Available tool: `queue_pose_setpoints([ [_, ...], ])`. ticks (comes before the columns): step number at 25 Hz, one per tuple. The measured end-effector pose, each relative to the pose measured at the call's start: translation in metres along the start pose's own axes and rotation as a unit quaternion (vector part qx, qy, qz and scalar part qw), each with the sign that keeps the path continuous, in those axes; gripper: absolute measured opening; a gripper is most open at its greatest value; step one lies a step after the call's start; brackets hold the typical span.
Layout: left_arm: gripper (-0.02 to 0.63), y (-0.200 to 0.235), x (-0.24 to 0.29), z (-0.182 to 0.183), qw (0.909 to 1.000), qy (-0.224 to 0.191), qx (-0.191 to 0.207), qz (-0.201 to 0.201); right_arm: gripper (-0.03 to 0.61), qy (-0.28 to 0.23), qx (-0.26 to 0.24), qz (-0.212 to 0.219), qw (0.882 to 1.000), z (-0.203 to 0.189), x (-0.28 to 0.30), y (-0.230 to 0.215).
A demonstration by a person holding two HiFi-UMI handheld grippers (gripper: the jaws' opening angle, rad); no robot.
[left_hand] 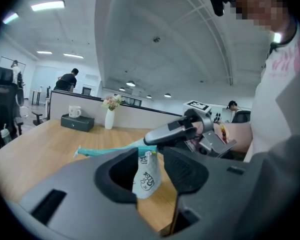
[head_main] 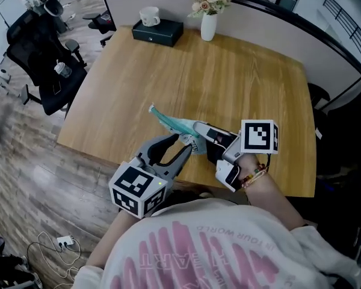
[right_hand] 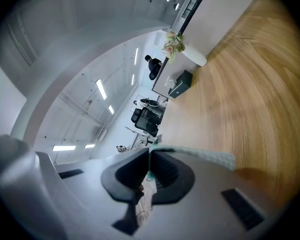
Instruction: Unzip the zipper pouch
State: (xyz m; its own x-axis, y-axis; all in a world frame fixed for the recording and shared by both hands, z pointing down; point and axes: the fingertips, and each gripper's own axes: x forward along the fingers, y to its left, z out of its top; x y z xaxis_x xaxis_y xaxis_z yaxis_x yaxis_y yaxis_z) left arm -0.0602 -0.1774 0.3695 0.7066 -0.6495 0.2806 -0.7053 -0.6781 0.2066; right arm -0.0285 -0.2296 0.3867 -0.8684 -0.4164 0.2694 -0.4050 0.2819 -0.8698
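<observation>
A teal zipper pouch [head_main: 170,122] hangs in the air above the wooden table [head_main: 240,83], near its front edge. My right gripper [head_main: 197,128] is shut on the pouch's top edge; in the right gripper view the teal strip [right_hand: 205,155] runs out from the closed tips [right_hand: 150,153]. My left gripper [head_main: 185,143] comes in from the lower left with its jaws apart. In the left gripper view the pouch's pale printed end [left_hand: 146,176] dangles between the open jaws [left_hand: 149,156] without the pads pressing on it, and the right gripper [left_hand: 155,138] holds the teal edge [left_hand: 107,150] just beyond.
A white vase of flowers [head_main: 209,24] and a black box [head_main: 158,32] with a white mug [head_main: 149,15] on it stand at the table's far edge. A black office chair [head_main: 39,53] is off to the left. The person's torso is close against the near edge.
</observation>
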Motion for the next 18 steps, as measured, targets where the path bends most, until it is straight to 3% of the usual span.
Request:
queue_pose_setpoints([
  [4,0.183,-0.005,0.009,-0.001,0.9998,0.014,0.009,-0.01,0.008,-0.003,0.004,0.032,0.999,0.002,0.002,0.019],
  [10,0.062,0.003,0.009,0.001,0.9997,0.009,0.018,0.01,0.008,-0.006,-0.012,0.036,0.999,0.008,0.002,0.025],
  [18,0.016,0.005,0.016,-0.002,0.9995,0.02,0.021,0.012,0.008,0.0,-0.022,0.056,0.998,0.008,0.005,0.034],
])
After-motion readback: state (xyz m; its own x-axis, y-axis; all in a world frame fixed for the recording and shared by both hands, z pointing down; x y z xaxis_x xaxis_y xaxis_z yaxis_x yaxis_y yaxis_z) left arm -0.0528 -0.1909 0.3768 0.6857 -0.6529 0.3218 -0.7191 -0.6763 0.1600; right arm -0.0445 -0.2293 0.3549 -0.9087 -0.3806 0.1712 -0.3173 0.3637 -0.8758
